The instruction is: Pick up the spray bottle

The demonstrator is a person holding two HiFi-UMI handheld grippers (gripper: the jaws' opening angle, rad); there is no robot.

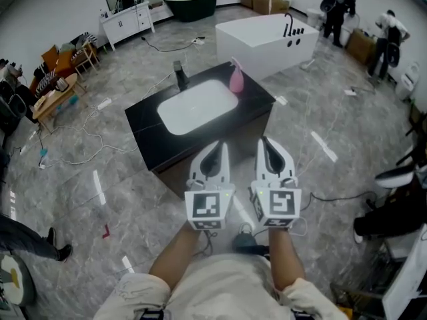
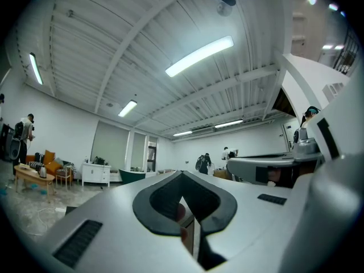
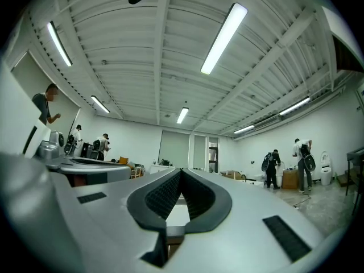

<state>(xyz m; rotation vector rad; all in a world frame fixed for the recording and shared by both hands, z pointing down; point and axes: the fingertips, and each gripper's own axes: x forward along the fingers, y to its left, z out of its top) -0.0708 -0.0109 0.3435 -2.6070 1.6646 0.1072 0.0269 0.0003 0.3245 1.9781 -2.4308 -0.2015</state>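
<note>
A pink spray bottle [image 1: 235, 78] stands upright on the far right corner of a black counter [image 1: 257, 102], beside a white sink [image 1: 197, 105] with a dark faucet [image 1: 180, 76]. My left gripper [image 1: 217, 145] and right gripper [image 1: 265, 141] are held side by side in front of the counter's near edge, well short of the bottle. Both point level toward the counter. In the left gripper view the left gripper [image 2: 183, 175] has its jaws together with nothing held. The right gripper [image 3: 181, 170] in its own view is the same, shut and empty.
A white bathtub [image 1: 267, 39] stands behind the counter. Cables [image 1: 87, 139] trail over the grey floor at the left. A white cabinet [image 1: 127, 22] and chairs [image 1: 63, 65] are at the far left; people [image 1: 337, 12] stand at the far right.
</note>
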